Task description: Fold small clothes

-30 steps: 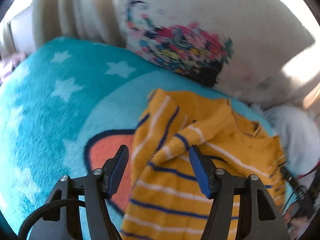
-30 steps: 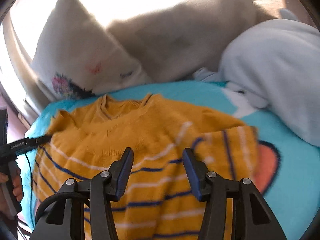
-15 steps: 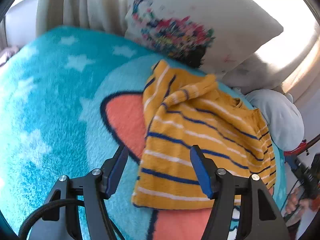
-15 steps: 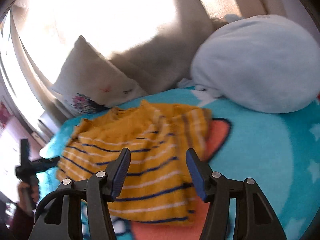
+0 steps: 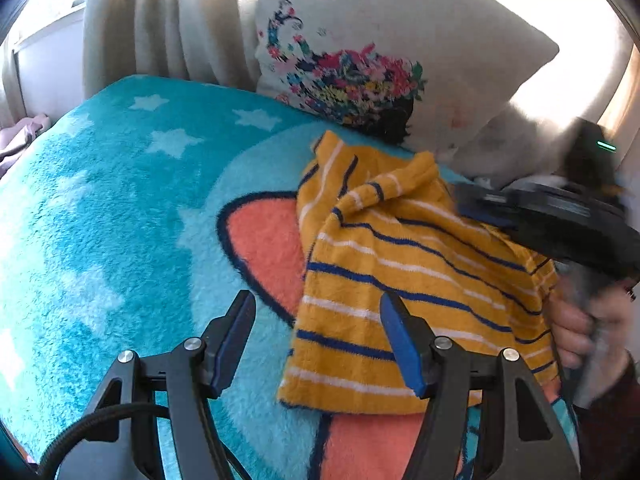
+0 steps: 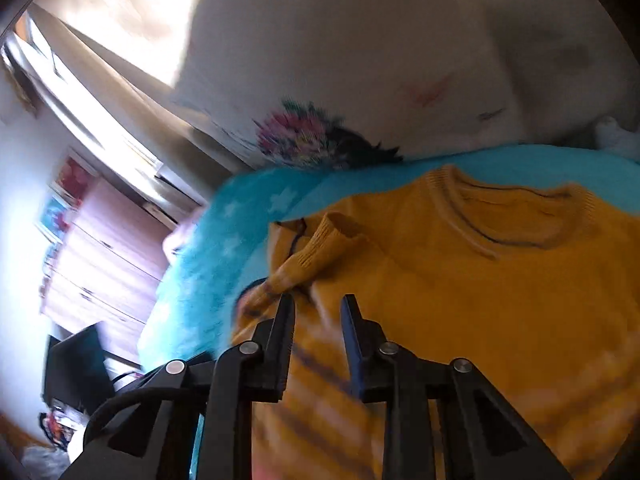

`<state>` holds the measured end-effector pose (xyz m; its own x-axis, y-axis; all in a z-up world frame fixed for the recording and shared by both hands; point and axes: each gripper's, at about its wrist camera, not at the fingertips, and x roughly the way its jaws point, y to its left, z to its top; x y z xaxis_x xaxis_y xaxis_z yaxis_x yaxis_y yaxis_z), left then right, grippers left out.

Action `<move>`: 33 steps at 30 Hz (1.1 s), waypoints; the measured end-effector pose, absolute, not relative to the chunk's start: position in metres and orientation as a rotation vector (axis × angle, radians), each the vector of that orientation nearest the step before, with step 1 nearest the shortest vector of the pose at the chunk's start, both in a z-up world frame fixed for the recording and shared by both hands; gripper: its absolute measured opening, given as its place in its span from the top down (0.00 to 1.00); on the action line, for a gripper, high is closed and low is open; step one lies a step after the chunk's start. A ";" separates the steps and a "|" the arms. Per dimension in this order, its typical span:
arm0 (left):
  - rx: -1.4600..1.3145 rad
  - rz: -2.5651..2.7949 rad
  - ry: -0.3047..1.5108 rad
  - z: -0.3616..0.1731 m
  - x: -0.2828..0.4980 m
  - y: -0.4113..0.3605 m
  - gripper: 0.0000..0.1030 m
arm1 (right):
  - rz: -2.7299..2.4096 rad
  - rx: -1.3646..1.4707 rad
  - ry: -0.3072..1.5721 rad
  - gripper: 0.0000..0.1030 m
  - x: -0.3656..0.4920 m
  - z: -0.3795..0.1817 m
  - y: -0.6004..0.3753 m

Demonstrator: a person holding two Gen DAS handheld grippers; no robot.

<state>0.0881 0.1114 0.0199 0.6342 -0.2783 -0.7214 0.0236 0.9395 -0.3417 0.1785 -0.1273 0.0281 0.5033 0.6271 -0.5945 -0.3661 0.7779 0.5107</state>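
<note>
Lying on a teal star blanket (image 5: pixel 120 200), striped sweater (image 5: pixel 400 280), floral pillow (image 5: pixel 400 40) behind, left tool (image 5: pixel 316 340) apart, right tool (image 6: pixel 318 320) narrowing, unclamped.

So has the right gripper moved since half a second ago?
Yes. In the left wrist view the right gripper now reaches over the yellow striped knit sweater below the floral white pillow, its jaws having just been closing.

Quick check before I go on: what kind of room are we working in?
Most likely a bedroom: the sweater lies on a fluffy teal star-print blanket, a floral pillow leans behind it, and curtains hang beyond.
</note>
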 end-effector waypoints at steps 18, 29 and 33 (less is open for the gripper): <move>-0.386 -0.213 0.898 0.017 0.065 0.126 0.35 | 0.609 0.299 0.753 0.72 0.118 0.056 -0.148; -0.525 -0.270 0.955 -0.007 0.068 0.116 0.28 | 0.250 0.428 0.676 0.33 -0.045 0.032 -0.365; -0.540 -0.290 0.953 -0.009 0.069 0.108 0.21 | 0.209 0.556 0.705 0.33 -0.062 0.000 -0.405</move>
